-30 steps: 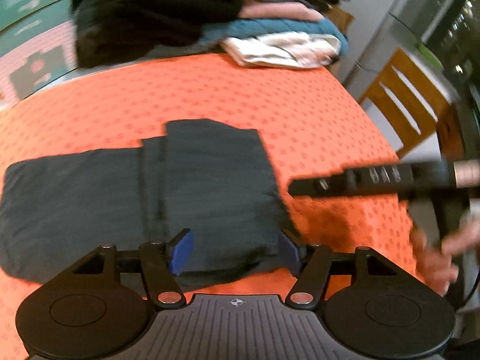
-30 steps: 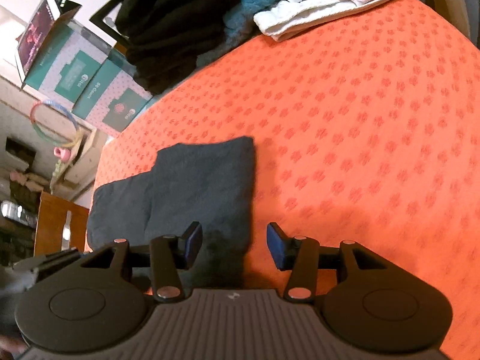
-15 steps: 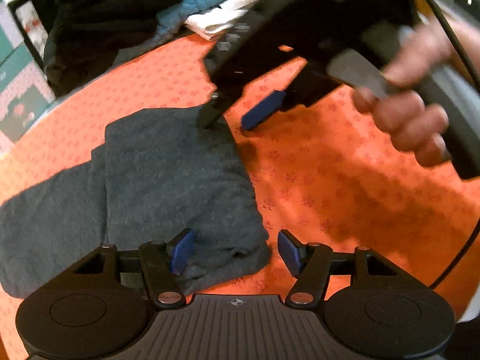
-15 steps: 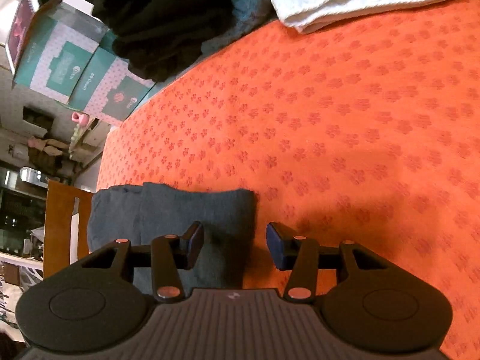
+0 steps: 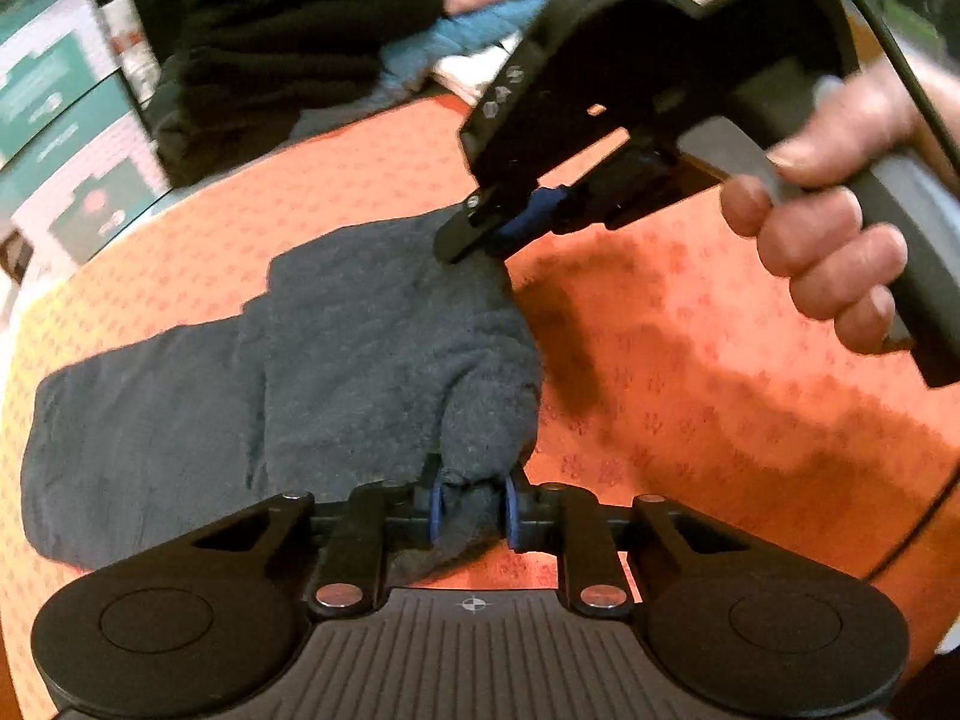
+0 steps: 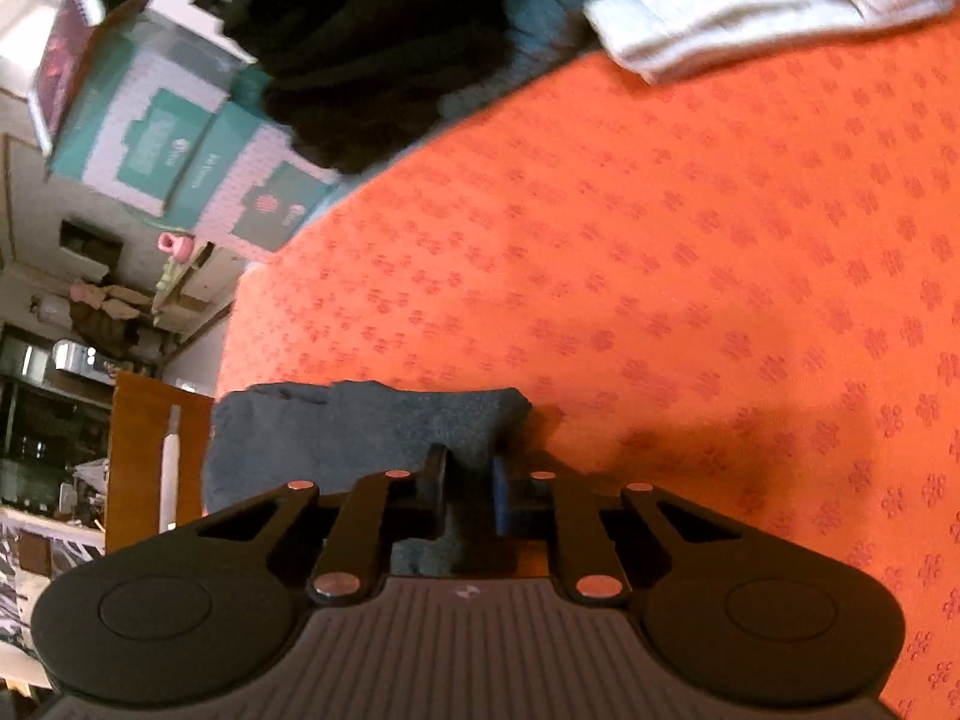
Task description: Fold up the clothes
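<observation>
A dark grey folded garment (image 5: 336, 348) lies on the orange patterned tablecloth (image 5: 690, 396). My left gripper (image 5: 471, 510) is shut on the garment's near right corner, with cloth bunched between the blue pads. My right gripper (image 5: 480, 234) shows in the left wrist view, held by a hand, shut on the garment's far right corner. In the right wrist view my right gripper (image 6: 468, 483) has its fingers close together over the garment's edge (image 6: 372, 426).
A pile of dark, teal and white clothes (image 6: 456, 30) sits at the table's far edge. Teal and white boxes (image 6: 180, 156) stand behind it. A wooden chair (image 6: 144, 456) is beside the table on the left of the right wrist view.
Both grippers have closed from open onto the garment's right corners. The right gripper came down onto the far corner, and the cloth now bunches up between the left pads.
</observation>
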